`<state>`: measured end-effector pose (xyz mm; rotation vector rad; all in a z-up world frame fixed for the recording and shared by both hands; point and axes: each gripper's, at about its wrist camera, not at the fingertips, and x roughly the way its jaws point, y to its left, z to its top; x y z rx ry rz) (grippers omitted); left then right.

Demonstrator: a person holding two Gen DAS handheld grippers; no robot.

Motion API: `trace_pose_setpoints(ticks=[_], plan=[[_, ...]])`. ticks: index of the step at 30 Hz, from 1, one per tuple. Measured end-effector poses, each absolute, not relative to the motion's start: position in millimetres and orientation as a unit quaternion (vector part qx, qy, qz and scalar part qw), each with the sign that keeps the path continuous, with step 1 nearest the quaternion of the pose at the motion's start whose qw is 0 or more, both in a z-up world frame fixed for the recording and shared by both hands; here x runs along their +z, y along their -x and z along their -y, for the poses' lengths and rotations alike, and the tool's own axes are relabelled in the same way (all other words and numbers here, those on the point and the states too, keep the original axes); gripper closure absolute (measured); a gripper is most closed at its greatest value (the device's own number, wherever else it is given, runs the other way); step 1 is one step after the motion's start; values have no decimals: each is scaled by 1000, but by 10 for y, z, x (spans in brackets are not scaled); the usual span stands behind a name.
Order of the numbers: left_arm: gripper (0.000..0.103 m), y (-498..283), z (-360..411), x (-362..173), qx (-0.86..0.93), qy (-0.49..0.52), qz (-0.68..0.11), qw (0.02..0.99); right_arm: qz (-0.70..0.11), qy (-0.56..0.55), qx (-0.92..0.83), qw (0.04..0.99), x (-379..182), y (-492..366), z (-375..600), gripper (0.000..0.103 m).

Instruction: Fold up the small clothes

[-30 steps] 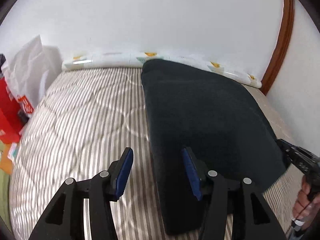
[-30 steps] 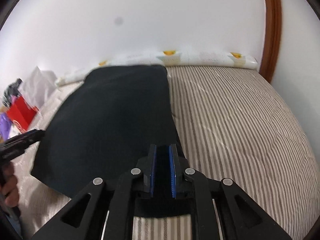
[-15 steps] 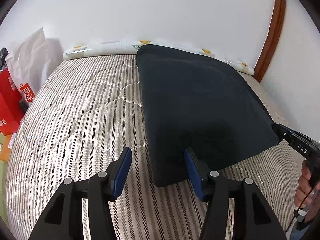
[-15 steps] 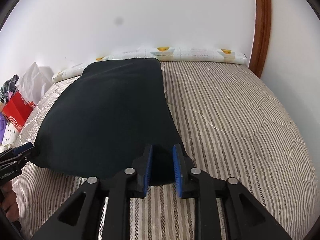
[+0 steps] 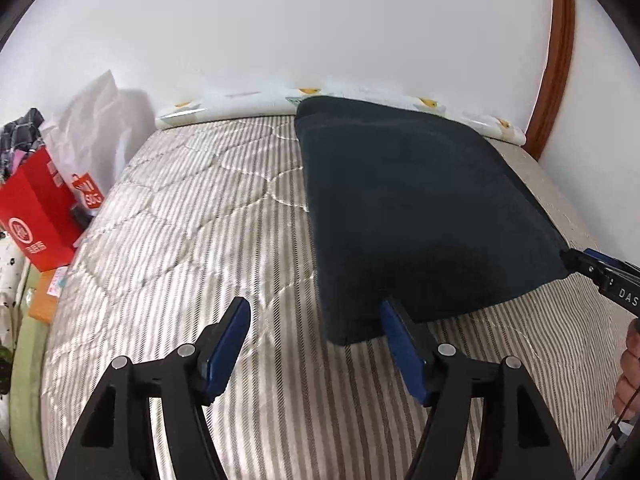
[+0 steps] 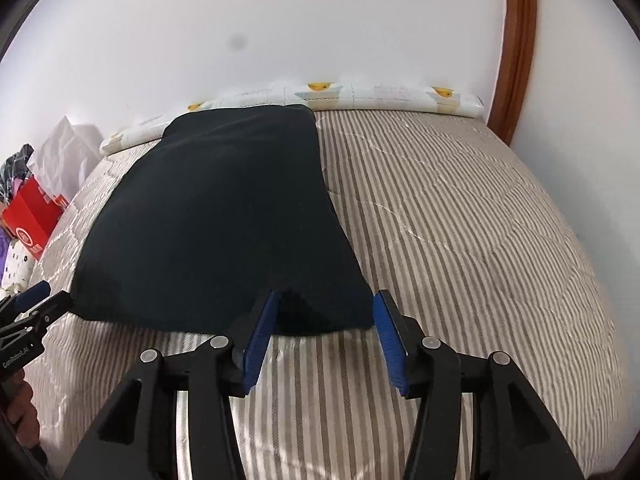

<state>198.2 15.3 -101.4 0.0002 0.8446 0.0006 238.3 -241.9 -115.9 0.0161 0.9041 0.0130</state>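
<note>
I have the dark garment (image 6: 224,220) lying flat on the striped mattress (image 6: 460,240), smoothed for its next fold. My right gripper (image 6: 322,328) has just been opening, its near corner loose between the pads; my left gripper (image 5: 316,340) has also been opening and holds nothing.

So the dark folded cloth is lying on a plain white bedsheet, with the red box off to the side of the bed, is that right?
Not quite. The dark folded cloth lies on a striped quilted bed cover, beige and white, not a plain white sheet; the right wrist view shows the stripes clearly. The red box does stand off to the side of the bed.
</note>
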Motion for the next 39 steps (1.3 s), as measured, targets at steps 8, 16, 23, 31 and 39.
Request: trace_pose_setpoints(ticks=[8,16,23,31,39], plan=[[19,-1446,-113,-572,12,3,-374,928,-400,-5,-21,916,-681,-1788,2450,32],[10,-854,42,-174,8,-11,-343,939,-362,0,-50,931,-268,-1041,2422,6],[9,-388,192,54,-5,-15,-322,946,-344,10,-68,936,-80,-546,2475,0],[9,-63,297,212,-8,-19,-302,953,-325,4,-83,942,77,-154,2552,0],[9,48,356,256,-9,-18,-297,955,-323,9,-83,943,103,-10,2543,0]])
